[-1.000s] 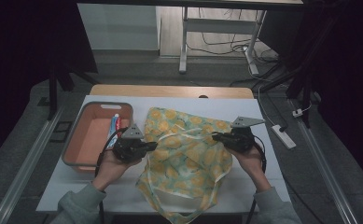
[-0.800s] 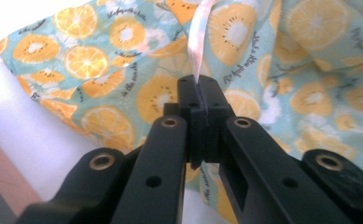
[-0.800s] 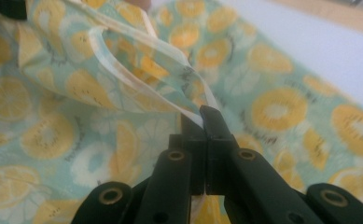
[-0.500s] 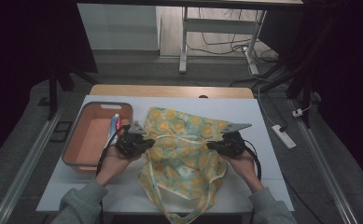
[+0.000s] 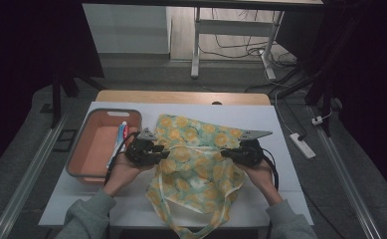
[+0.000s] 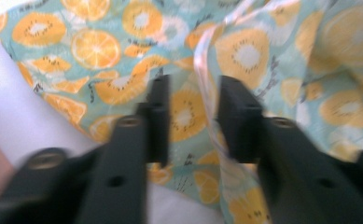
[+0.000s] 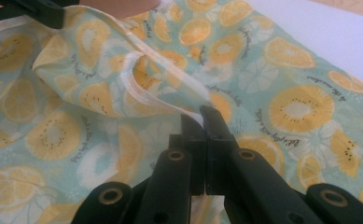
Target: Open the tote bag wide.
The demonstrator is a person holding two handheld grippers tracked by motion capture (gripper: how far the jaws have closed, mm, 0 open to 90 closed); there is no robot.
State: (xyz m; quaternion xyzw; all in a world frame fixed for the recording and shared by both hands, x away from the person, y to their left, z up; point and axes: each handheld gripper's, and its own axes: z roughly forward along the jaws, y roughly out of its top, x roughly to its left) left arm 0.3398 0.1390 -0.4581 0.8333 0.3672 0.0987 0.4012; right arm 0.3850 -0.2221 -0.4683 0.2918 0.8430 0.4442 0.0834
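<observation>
Fruit-print cloth bag point(image 5: 196, 164) lies in the middle of the white table point(image 5: 280, 129), its lower end hanging off the bottom edge. Left gripper point(image 5: 153, 153) has just been opening; the bag's pale trim sits loose between its jaws. Right gripper point(image 5: 231, 153) pinches the trim tight (jaws pressed together). An orange tray point(image 5: 89, 149) sits at the left.

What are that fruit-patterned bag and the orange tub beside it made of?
The bag looks like thin woven cloth, matte, likely cotton or polyester: it folds and wrinkles softly, with pale stitched tape along its edge. The tub seems to be moulded plastic: smooth rigid walls, rounded corners, a slight sheen. Neither can be told for certain by look.
</observation>
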